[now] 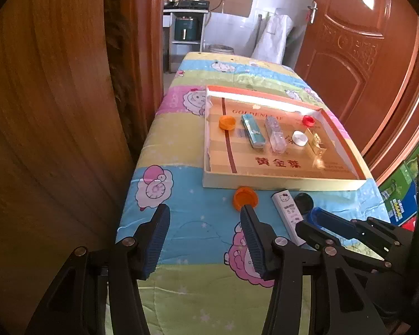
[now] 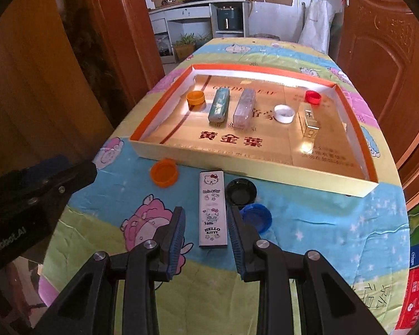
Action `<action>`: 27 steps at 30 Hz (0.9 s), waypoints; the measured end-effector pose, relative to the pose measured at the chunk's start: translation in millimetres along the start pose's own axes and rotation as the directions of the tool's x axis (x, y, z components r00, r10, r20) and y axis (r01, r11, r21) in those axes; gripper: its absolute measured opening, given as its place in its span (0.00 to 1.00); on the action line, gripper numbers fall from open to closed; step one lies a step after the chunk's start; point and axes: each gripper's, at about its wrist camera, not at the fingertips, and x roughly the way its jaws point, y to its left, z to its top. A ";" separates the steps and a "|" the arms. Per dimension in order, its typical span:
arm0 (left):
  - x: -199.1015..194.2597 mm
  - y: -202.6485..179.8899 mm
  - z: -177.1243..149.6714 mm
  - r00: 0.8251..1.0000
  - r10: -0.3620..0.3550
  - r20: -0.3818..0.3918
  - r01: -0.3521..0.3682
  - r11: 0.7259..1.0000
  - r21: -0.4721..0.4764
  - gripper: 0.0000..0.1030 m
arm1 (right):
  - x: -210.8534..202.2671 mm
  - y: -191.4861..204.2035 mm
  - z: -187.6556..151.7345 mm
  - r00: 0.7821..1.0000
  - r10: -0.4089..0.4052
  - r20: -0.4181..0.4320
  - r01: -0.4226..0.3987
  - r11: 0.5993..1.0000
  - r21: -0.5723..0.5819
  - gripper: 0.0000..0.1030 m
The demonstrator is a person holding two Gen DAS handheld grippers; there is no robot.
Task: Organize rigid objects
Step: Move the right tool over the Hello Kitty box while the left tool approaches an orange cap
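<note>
Round ridged orange plastic cap (image 2: 164, 172)

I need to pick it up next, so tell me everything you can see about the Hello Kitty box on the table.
The Hello Kitty box is a slim, flat white rectangular case, probably card or plastic, printed with pink cartoon cats and the words HELLO KITTY. It looks closed and lies flat on the quilt, lengthwise toward the tray, just short of it. A black cap sits close on its right. The right gripper straddles its near end, open, apparently not touching it.
</note>
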 end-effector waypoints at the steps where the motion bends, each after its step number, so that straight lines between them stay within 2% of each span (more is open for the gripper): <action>1: 2.2 0.1 0.0 1.000 -0.001 -0.002 0.001 1.000 0.000 0.53 | 3.6 0.2 0.1 1.000 -0.004 -0.007 0.004 1.000 -0.001 0.30; 10: 24.3 -2.2 1.1 0.999 -0.031 -0.026 0.031 0.999 0.016 0.53 | 23.7 -1.9 -2.1 0.997 -0.046 -0.065 0.046 0.999 0.004 0.31; 19: 51.3 -10.4 6.0 0.994 -0.085 -0.064 0.086 0.996 0.026 0.53 | 31.0 1.3 2.9 0.996 -0.066 -0.055 0.064 0.997 -0.030 0.32; 22: 59.8 -15.7 5.8 0.992 -0.100 -0.083 0.103 0.994 0.035 0.53 | 29.8 4.3 2.5 0.997 -0.058 -0.056 0.056 0.997 -0.051 0.26; 27: 70.6 -26.7 3.4 0.987 -0.119 -0.108 0.126 0.990 0.060 0.53 | 25.0 1.9 -1.8 0.998 -0.027 -0.063 0.024 0.999 -0.047 0.25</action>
